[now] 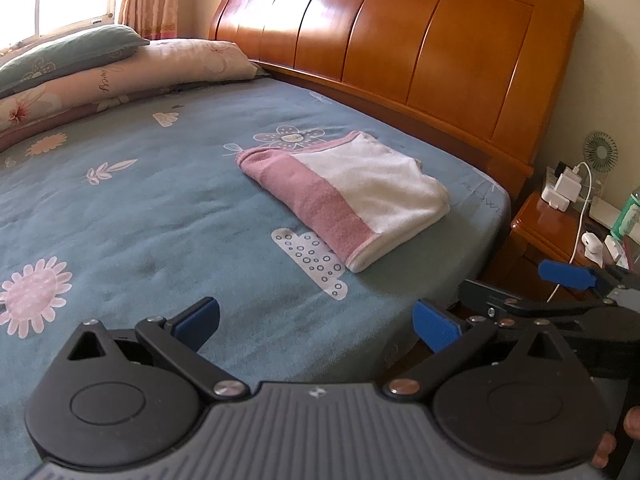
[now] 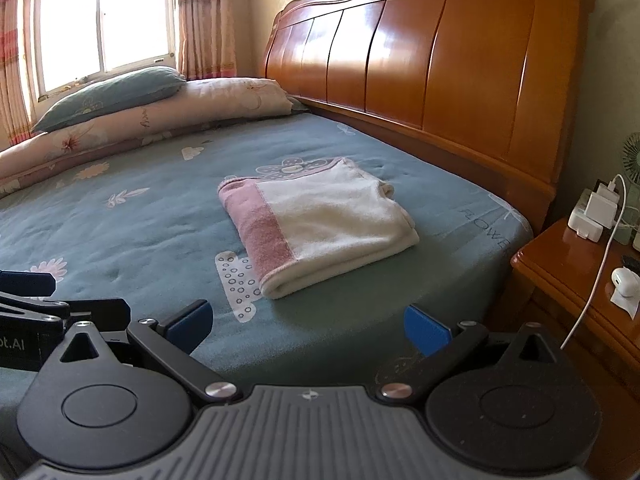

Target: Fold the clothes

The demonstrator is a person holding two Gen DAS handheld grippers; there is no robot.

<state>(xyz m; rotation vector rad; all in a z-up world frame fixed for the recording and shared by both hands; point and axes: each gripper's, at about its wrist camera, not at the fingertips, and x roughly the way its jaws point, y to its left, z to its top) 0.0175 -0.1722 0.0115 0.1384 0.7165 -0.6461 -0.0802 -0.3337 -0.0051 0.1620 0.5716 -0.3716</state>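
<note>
A folded pink-and-white towel [image 1: 348, 196] is seen mid-frame on the blue bed [image 1: 140, 208]; both the left gripper [image 1: 316, 326] and the right gripper [image 2: 308, 326] are held below it, fingers spread, empty.

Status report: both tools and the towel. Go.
Left tool open, empty. Right tool open, empty. Towel folded on bed, untouched. Nothing in the way.

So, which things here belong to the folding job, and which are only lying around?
For the job:
folded pink-and-white towel
left gripper, open
right gripper, open

Just lying about:
pillows
charger with white cable on the nightstand
small fan
</note>
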